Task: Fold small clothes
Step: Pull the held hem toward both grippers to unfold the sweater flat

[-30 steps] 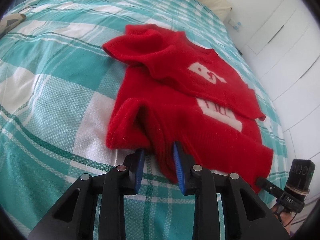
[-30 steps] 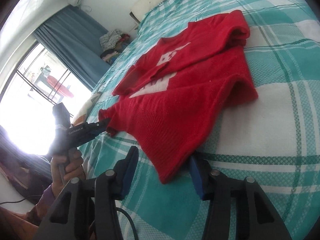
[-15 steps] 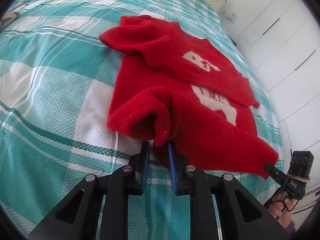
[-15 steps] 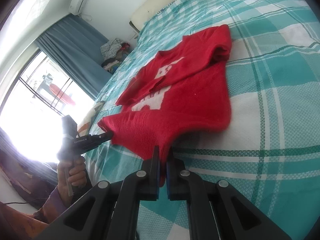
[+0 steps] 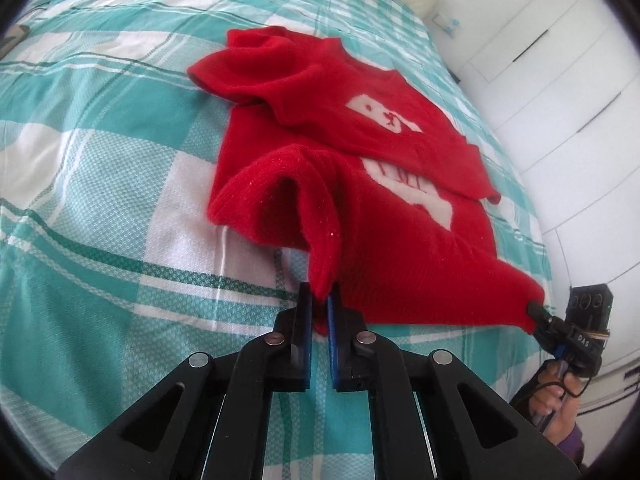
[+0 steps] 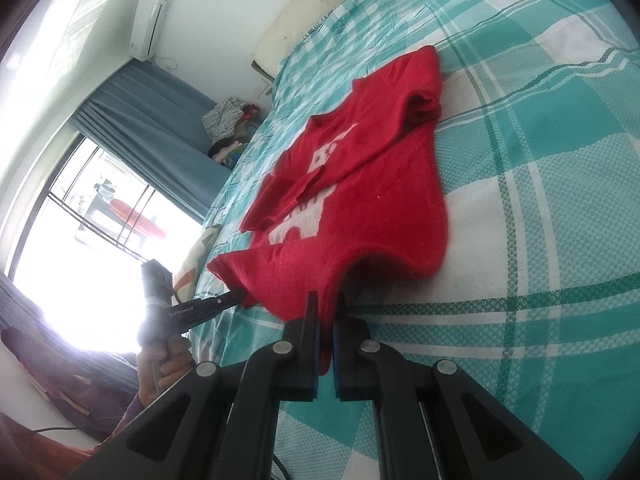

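my left claw (image 5: 319, 307) was pinched tight on one hem corner of the red jumper (image 5: 360, 184), my right claw (image 6: 327, 312) on the other, both corners raised a little off the bed (image 5: 100, 160) while the rest lay flat on the check cover, sleeves folded in. the bites looked thin, i judged; knit could slide out if i swung the hem over fast, or the near edge could sag and fold crooked if my hands drifted apart. the left view showed the wardrobe (image 5: 560, 80) and the white print; only the right view showed the window (image 6: 100, 220), curtain (image 6: 160, 120) and clothes pile (image 6: 228, 120).
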Tool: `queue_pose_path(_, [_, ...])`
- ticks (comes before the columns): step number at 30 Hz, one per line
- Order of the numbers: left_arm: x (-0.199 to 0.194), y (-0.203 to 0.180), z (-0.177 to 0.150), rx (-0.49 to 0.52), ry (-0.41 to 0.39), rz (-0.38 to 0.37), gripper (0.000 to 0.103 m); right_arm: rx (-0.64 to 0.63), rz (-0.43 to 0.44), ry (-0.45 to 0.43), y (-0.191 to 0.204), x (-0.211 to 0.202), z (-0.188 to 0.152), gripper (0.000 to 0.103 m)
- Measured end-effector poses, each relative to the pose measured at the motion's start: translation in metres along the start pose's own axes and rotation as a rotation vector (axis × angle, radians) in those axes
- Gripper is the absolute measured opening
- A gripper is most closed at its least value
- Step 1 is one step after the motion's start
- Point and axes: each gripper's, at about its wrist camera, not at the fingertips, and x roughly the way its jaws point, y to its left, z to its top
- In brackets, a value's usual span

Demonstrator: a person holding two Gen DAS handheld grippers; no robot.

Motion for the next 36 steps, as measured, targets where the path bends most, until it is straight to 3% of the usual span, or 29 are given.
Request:
queue_pose_path(6, [-0.043, -0.002, -0.019, 0.011, 0.054, -0.069, 0.004, 0.005, 0.039, 0.017, 0.009, -0.011, 0.002, 0.005])
queue_pose_path(10, [-0.068, -0.006, -0.042, 0.06, 0.106, -0.024, 0.004, -0.013, 0.033, 0.095, 0.018, -0.028, -0.009, 0.005])
queue_pose_path(12, [-0.063, -0.004, -0.052, 0.073, 0.145, 0.055, 0.004, -0.029, -0.032, 0.159, 0.018, -0.026, -0.019, 0.005])
queue_pose_path(14, [-0.05, -0.003, -0.059, 0.096, 0.18, 0.155, 0.004, -0.07, -0.156, 0.227, 0.014, -0.015, -0.032, 0.005])
queue_pose_path(16, [-0.041, -0.002, -0.062, 0.085, 0.186, 0.167, 0.006, -0.092, -0.238, 0.267, 0.009, -0.002, -0.041, 0.005])
queue_pose_path(19, [-0.043, 0.002, -0.061, 0.059, 0.168, 0.128, 0.019, -0.086, -0.255, 0.258, 0.004, 0.005, -0.042, 0.005])
queue_pose_path(21, [-0.053, 0.004, -0.061, 0.056, 0.132, 0.126, 0.047, -0.093, -0.257, 0.244, 0.006, 0.003, -0.041, 0.005])
queue_pose_path(23, [-0.059, 0.006, -0.06, 0.065, 0.103, 0.144, 0.051, -0.102, -0.268, 0.234, 0.007, -0.001, -0.038, 0.005])
queue_pose_path(25, [-0.053, 0.009, -0.058, 0.061, 0.112, 0.144, 0.048, -0.096, -0.28, 0.229, 0.004, -0.005, -0.035, 0.005])
queue_pose_path(27, [-0.043, 0.01, -0.057, 0.055, 0.127, 0.142, 0.023, -0.084, -0.273, 0.231, 0.001, -0.006, -0.035, 0.005])
queue_pose_path(31, [-0.031, -0.003, -0.058, 0.086, 0.136, 0.081, 0.02, -0.097, -0.27, 0.243, 0.005, -0.001, -0.041, 0.005])
queue_pose_path(32, [-0.028, -0.006, -0.058, 0.103, 0.139, 0.095, 0.003, -0.104, -0.27, 0.244, 0.007, -0.001, -0.041, 0.005])
queue_pose_path(36, [-0.038, -0.013, -0.064, 0.185, 0.145, 0.237, 0.001, -0.136, -0.333, 0.251, 0.015, -0.006, -0.044, 0.004])
